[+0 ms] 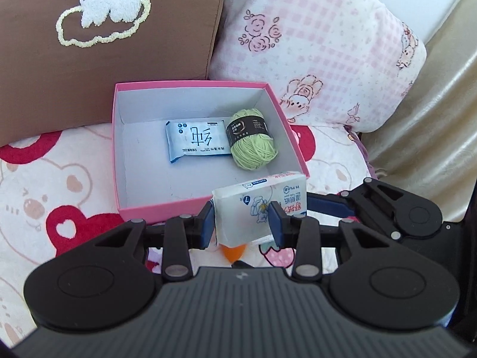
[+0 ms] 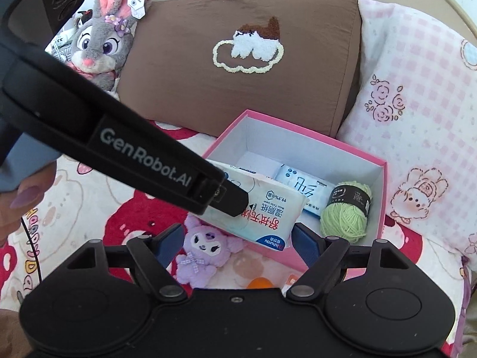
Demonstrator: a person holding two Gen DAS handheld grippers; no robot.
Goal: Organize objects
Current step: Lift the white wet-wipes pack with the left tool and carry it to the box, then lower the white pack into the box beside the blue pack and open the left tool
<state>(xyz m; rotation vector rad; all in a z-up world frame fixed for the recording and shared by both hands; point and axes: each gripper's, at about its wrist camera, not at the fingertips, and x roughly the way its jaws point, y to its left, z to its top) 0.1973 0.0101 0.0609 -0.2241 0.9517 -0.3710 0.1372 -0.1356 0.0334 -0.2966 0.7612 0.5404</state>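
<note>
Looking through the left wrist camera, I see my left gripper (image 1: 243, 223) clamped on a soft white pack of wet wipes (image 1: 262, 205), held over the near rim of the open pink cardboard box (image 1: 143, 208). The box sits on a fleece blanket with red hearts and bears (image 1: 44, 194), against a brown cushion (image 1: 119, 44) and a pink checked pillow (image 1: 313, 29).

Through the right wrist camera, my right gripper (image 2: 238, 243) stands apart and empty above a small purple plush toy (image 2: 205, 249) lying on the blanket; a grey rabbit plush (image 2: 101, 38) leans beside the cushion.

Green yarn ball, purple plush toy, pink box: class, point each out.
Green yarn ball (image 1: 255, 152), left wrist view, lower wound strands.
Purple plush toy (image 2: 205, 246), right wrist view, face.
Pink box (image 1: 143, 210), left wrist view, near outer wall.
</note>
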